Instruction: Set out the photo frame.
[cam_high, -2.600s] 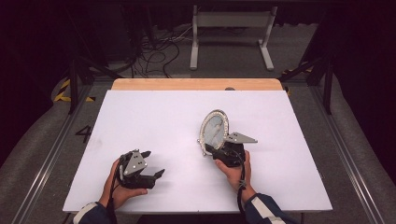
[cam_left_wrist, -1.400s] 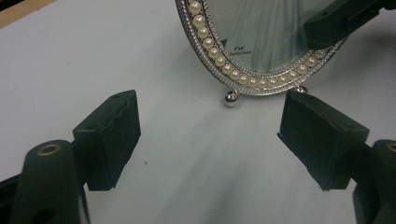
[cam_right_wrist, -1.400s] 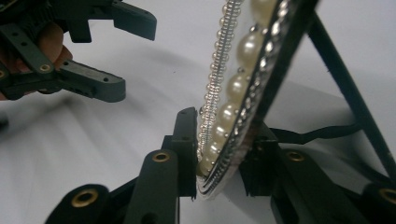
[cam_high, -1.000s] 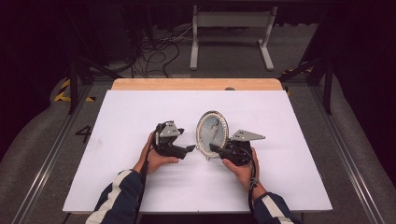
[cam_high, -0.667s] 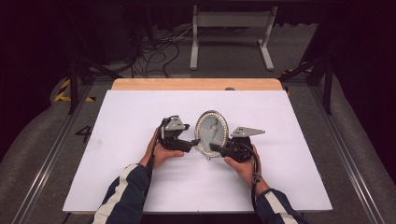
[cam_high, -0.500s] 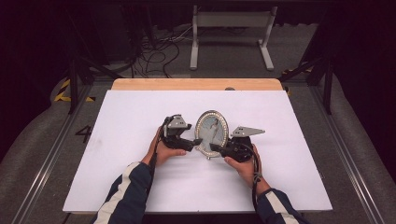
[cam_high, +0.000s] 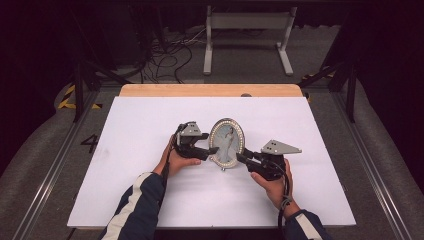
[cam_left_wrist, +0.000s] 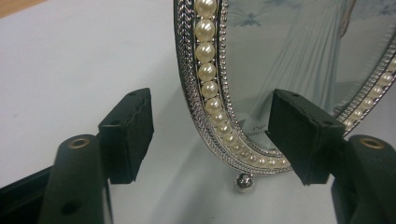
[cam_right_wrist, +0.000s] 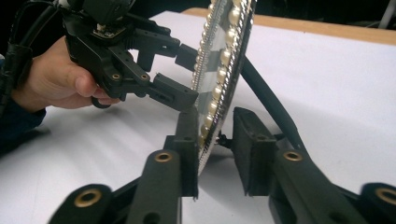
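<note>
— Black pads of the right gripper (cam_right_wrist: 215, 140) first, nearest: astride the bottom rim of the oval picture frame (cam_high: 227, 142), just narrowed. Front pad touching the pearls, back pad with a small gap. Not pinching, then?
— Not yet, by the look. Same for the left gripper (cam_high: 212, 152): spread around the left rim, just closing in, both pads clear.
— And the frame itself?
— Upright in the middle of the white table (cam_high: 150, 125), between the two grippers, long axis vertical, leaning on its back strut (cam_right_wrist: 266, 98).
— So, next?
— Probably a squeeze from both sides. Equally near, both of them.
</note>
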